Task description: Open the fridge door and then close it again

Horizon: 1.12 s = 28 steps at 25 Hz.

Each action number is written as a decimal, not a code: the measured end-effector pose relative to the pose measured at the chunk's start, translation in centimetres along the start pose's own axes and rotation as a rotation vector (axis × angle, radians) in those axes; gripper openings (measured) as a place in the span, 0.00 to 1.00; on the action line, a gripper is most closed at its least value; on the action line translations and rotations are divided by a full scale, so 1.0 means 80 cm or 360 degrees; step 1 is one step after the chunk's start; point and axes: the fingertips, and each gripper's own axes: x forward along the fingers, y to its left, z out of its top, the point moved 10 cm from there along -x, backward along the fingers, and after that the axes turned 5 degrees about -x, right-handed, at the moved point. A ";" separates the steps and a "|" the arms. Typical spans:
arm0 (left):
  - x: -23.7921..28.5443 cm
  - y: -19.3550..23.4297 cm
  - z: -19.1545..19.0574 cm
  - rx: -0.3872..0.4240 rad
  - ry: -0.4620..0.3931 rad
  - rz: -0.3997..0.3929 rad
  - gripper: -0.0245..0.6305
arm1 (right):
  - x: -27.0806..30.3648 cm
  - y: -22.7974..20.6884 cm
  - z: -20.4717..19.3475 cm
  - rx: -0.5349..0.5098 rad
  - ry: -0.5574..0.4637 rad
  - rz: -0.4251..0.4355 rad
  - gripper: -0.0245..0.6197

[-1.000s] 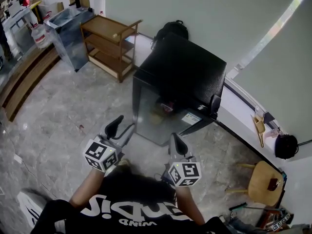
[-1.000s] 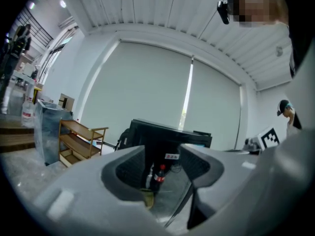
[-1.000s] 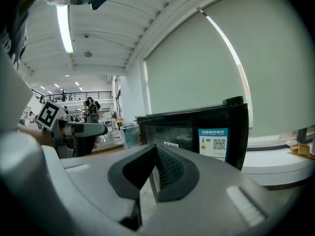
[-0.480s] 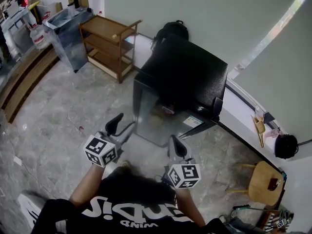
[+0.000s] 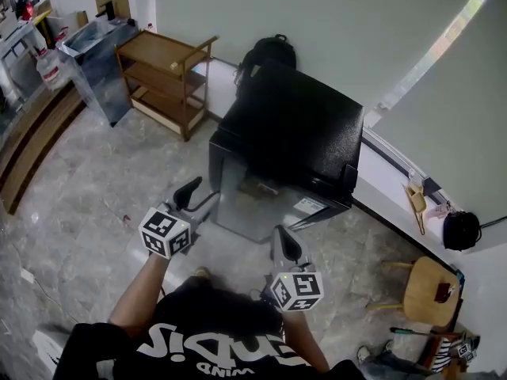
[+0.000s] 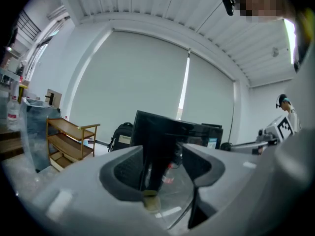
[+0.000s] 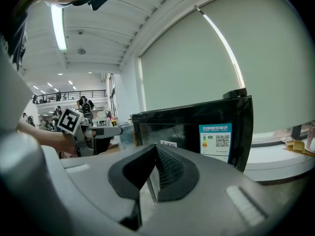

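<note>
The left gripper's (image 6: 162, 156) jaws stand wide apart, having just been opening, and grip nothing. Down its own view the dark upright edge of the fridge (image 6: 157, 127) lines up in the gap between the pads, but neither pad presses on it. In the head view the left gripper (image 5: 198, 200) hovers just off the lower left corner of the fridge front.

The right gripper's (image 7: 153, 151) jaws are together, pad tips meeting, with nothing between them. In the head view the right gripper (image 5: 283, 236) is held near the front of the fridge, towards its right half, clear of the glass.

The fridge (image 5: 293, 125) is a small, squat black cabinet with a matt, speckled top. Its glass door (image 5: 245, 200) is grey and reflective, and from above it looks shut flush against the body. A white and blue label (image 7: 216, 140) with a square code sits at the front's upper right corner. Through the glass something like a bottle (image 6: 170, 172) with a red band shows dimly.

The fridge stands on the grey marbled floor (image 5: 103, 180), its back corner close to the low white ledge (image 5: 380, 184) under the pale wall. A black backpack (image 5: 265, 54) rests just behind it, and a wooden shelf rack (image 5: 162, 77) stands further left by the wall.
</note>
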 end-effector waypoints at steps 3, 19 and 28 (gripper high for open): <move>0.016 0.020 0.001 0.0008 0.0034 -0.0011 0.41 | 0.005 0.001 0.001 0.0014 0.0000 -0.0031 0.03; 0.094 0.097 -0.051 -0.0065 0.0302 -0.0030 0.41 | 0.004 -0.008 -0.003 0.0064 0.0031 -0.0274 0.03; 0.117 0.112 -0.075 -0.0108 0.0356 -0.0049 0.40 | 0.000 -0.013 -0.008 0.0070 0.0059 -0.0337 0.03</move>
